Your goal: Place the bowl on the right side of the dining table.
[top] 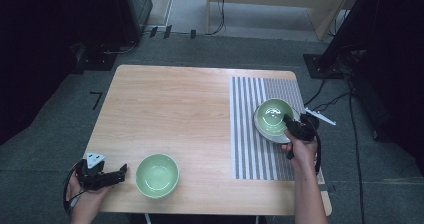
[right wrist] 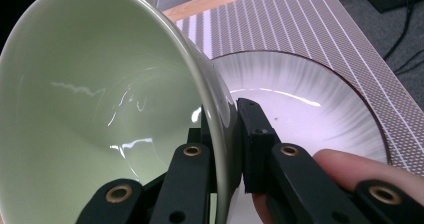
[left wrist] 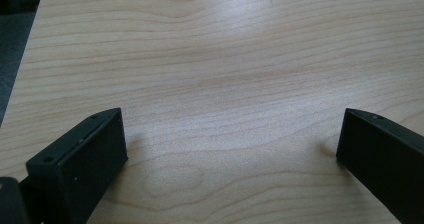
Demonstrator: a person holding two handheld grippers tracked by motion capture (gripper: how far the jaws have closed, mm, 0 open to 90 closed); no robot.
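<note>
A pale green bowl (top: 274, 114) hangs over a white plate (top: 283, 136) on the striped mat (top: 255, 149) at the table's right. My right gripper (top: 287, 119) is shut on that bowl's near rim. In the right gripper view the bowl's wall (right wrist: 100, 99) is pinched between the two black jaws, one inside and one outside, with the plate (right wrist: 310, 109) just beyond it. A second green bowl (top: 157, 175) sits near the table's front edge. To its left my left gripper (top: 123, 173) rests open over bare wood, its fingers (left wrist: 80, 159) wide apart with nothing between them.
The wooden table (top: 170, 109) has bare room across its middle and back. Dark stands and cables (top: 345, 99) line the floor at the right. A black cabinet (top: 132, 9) stands beyond the back left corner.
</note>
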